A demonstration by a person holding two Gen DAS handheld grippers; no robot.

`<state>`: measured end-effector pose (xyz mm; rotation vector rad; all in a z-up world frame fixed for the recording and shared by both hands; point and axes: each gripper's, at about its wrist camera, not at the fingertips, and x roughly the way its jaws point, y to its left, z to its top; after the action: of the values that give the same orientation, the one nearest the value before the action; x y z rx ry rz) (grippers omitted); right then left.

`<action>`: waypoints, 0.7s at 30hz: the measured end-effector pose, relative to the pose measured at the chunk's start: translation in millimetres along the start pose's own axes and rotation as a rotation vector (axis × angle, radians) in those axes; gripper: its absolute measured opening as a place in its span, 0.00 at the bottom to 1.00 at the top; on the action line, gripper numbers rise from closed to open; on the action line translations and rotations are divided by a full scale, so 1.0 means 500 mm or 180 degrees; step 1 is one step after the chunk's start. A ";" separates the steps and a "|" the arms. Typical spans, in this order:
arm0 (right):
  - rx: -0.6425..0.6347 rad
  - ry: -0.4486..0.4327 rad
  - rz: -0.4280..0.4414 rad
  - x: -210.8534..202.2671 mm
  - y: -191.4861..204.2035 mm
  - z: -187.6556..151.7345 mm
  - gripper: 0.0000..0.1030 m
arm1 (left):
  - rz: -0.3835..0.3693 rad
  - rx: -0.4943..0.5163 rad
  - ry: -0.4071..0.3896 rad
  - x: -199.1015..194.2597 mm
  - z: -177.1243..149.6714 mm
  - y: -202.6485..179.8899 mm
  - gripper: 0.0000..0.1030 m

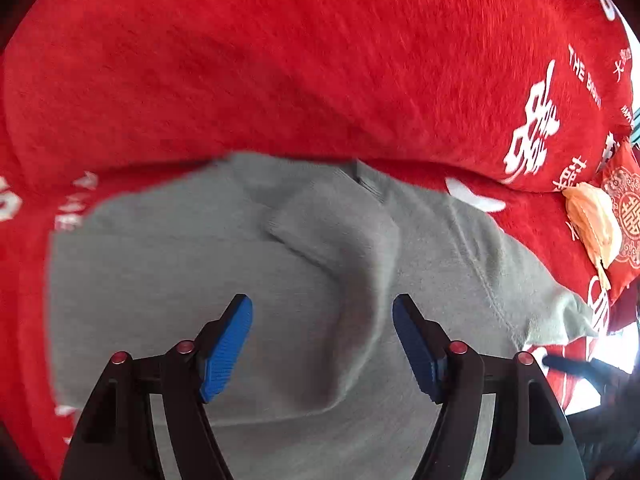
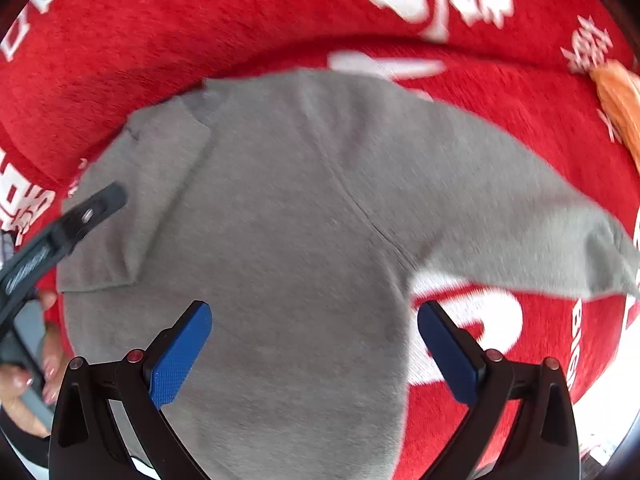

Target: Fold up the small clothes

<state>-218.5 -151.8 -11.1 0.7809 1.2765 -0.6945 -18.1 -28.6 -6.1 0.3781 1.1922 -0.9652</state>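
Left claw [image 1: 322, 346] hangs with jaws apart, blue pads [image 1: 226, 350] clear of the cloth – nothing held. Right claw [image 2: 315, 350] gapes too, empty, poised over the lower body of the grey sweater [image 2: 280, 220]. The sweater lies spread on the red blanket [image 2: 200, 20], one sleeve [image 1: 340, 248] already folded across the chest, the other sleeve [image 2: 520, 220] stretched out to the side. It looks soft, light, limp knit – it will sag and drag, not slide. Best pinch, I'd say, is the cuff end of that outstretched sleeve, or the hem corners.
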 end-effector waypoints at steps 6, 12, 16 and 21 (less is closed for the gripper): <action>-0.0841 -0.0324 -0.0248 0.003 0.183 0.056 1.00 | 0.0690 -0.0289 -0.0040 -0.075 0.030 0.231 0.72; -0.1437 -0.0414 -0.1084 0.123 0.318 0.119 0.90 | 0.0828 -0.0766 0.0441 -0.008 0.028 0.422 0.71; -0.1250 -0.0391 -0.0589 0.143 0.284 0.149 0.15 | 0.0615 -0.0977 0.0567 0.022 0.022 0.461 0.72; 0.0194 -0.0709 0.0435 0.074 0.083 0.143 0.32 | 0.0485 -0.1003 0.0585 0.028 0.030 0.469 0.72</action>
<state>-138.8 -187.9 -34.4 0.8089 0.9953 -0.6917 177.8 87.5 -66.5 0.3042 1.4362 -0.6075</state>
